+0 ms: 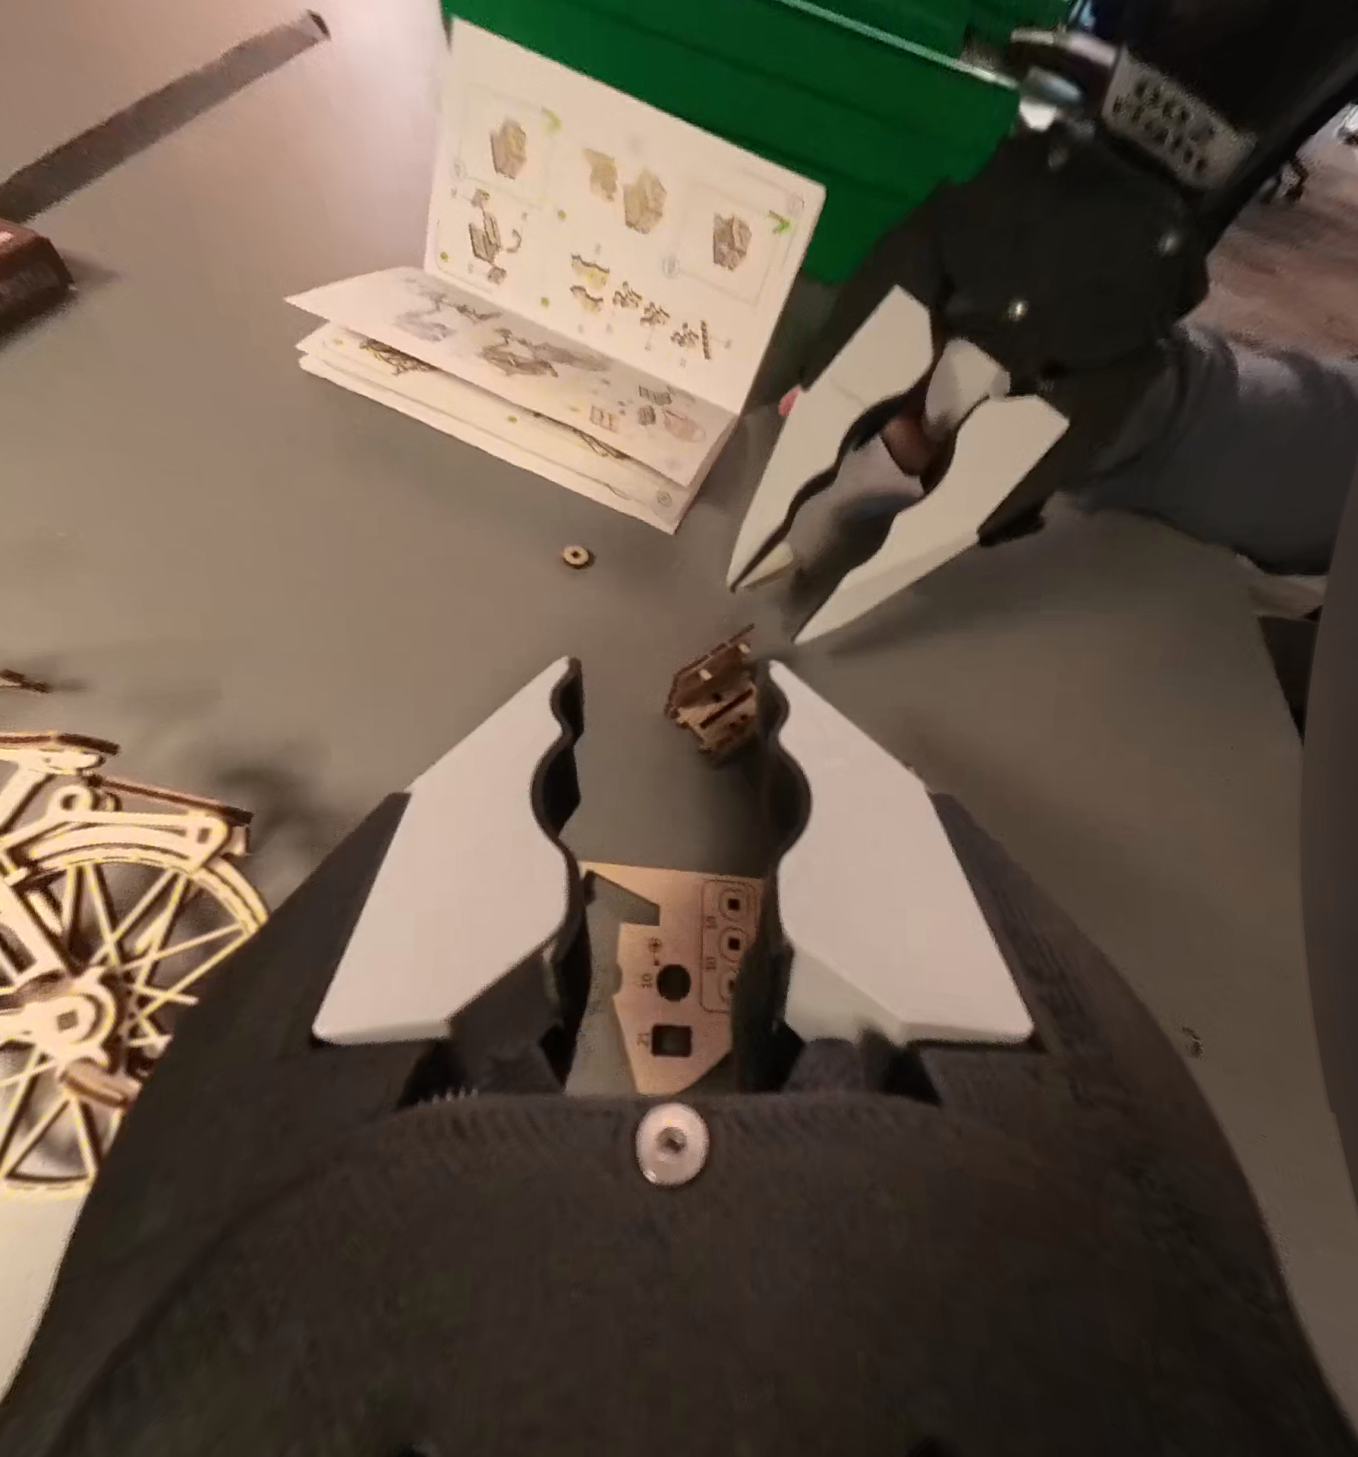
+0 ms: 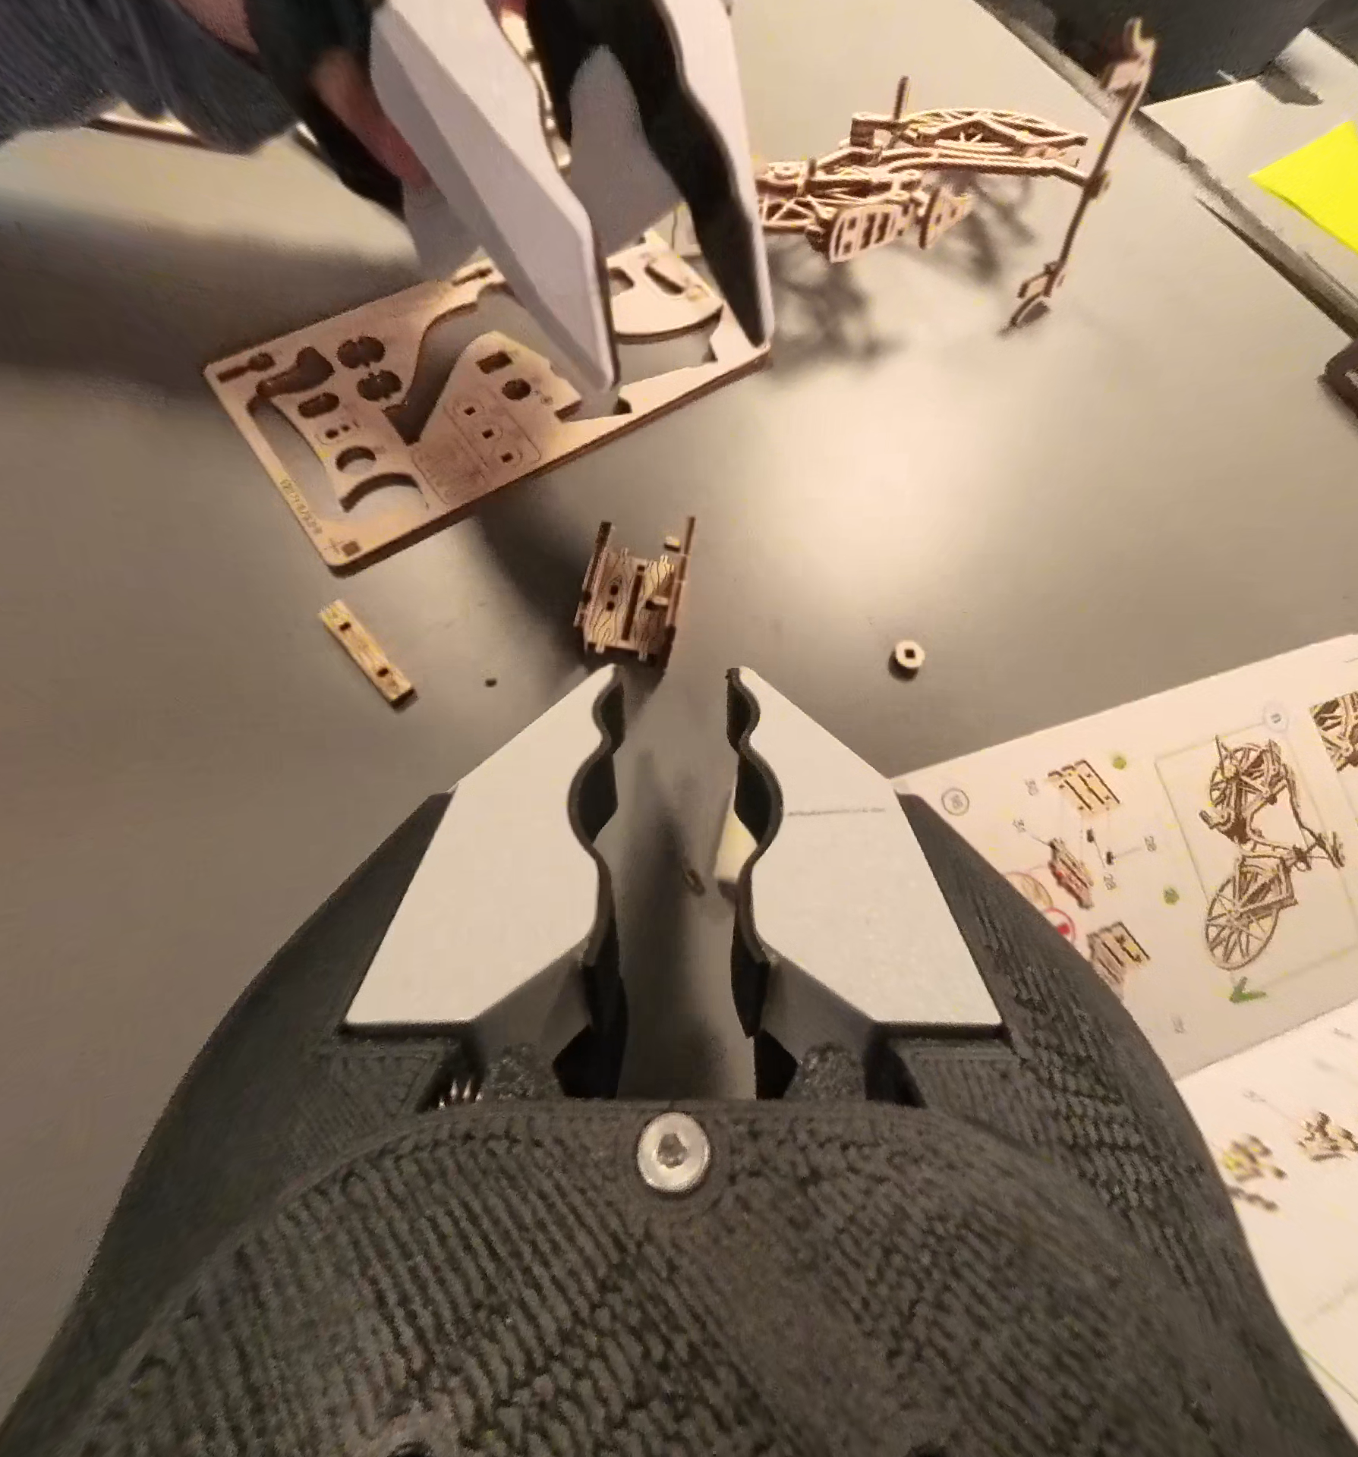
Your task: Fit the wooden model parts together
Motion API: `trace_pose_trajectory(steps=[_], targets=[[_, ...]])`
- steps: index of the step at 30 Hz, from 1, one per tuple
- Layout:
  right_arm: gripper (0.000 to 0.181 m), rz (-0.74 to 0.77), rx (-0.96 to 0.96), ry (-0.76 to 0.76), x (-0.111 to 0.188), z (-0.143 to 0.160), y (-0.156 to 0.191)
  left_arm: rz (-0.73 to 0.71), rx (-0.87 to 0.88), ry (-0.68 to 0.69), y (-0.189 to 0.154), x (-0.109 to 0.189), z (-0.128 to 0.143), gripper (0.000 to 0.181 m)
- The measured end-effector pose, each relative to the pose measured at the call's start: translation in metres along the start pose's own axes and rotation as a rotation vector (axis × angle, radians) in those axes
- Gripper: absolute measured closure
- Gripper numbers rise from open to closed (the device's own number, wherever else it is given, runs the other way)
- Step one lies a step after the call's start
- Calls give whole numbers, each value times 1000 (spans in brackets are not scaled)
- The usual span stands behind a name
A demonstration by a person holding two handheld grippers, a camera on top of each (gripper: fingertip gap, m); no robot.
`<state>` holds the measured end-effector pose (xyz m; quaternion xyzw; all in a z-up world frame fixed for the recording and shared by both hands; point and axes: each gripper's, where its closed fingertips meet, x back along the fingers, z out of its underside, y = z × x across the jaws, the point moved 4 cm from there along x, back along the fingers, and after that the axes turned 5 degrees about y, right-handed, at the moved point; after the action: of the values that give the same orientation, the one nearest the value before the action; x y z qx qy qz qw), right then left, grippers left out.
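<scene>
The grey counter (image 2: pixel 896 473) carries everything, and the big things sit around the edge; an open instruction booklet (image 1: pixel 581 315) lies at one side, a flat wooden sheet (image 2: pixel 391 426) with cut-out holes lies at another, and a built wooden bicycle (image 1: pixel 68 907) stands on its wheels far from the work; the left gripper (image 1: pixel 671 670) hangs above the wooden sheet with its fingers apart and nothing between them, and the right gripper (image 2: pixel 675 674) is low over the counter with its fingers apart and empty too; the thing to work on is the small wooden box part (image 2: pixel 632 599), half built, lying on the counter between the two grippers and just past the tips of both; I think the step now is to pick this little piece up, and neither gripper holds it yet; to do it well, one gripper should come down straight so a finger goes on each flat side, then close softly, because thin wood like this can snap or pop apart if squeezed hard; the other gripper can then fetch the small wooden strip (image 2: pixel 366 661) lying beside it; a tiny wooden ring (image 2: pixel 908 654) lies near too, and it may roll off if bumped.
</scene>
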<state>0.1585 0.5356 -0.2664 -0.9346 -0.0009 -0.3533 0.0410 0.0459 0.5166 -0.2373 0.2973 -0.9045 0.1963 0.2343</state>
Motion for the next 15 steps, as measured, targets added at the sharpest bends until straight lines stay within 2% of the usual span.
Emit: trace_pose_trajectory(steps=[6,9,12,15], targets=[[167,-10,-14,19,-16,-2,2,22,-26,-143,-2,11,2,143],[180,-20,-16,4,-18,-6,1,51,-27,-190,-6,17,0,144],[181,-105,-16,-44,-14,-12,7,70,-5,-252,-5,20,-1,148],[180,-212,-14,-161,-2,-21,10,167,63,-269,-10,18,2,148]])
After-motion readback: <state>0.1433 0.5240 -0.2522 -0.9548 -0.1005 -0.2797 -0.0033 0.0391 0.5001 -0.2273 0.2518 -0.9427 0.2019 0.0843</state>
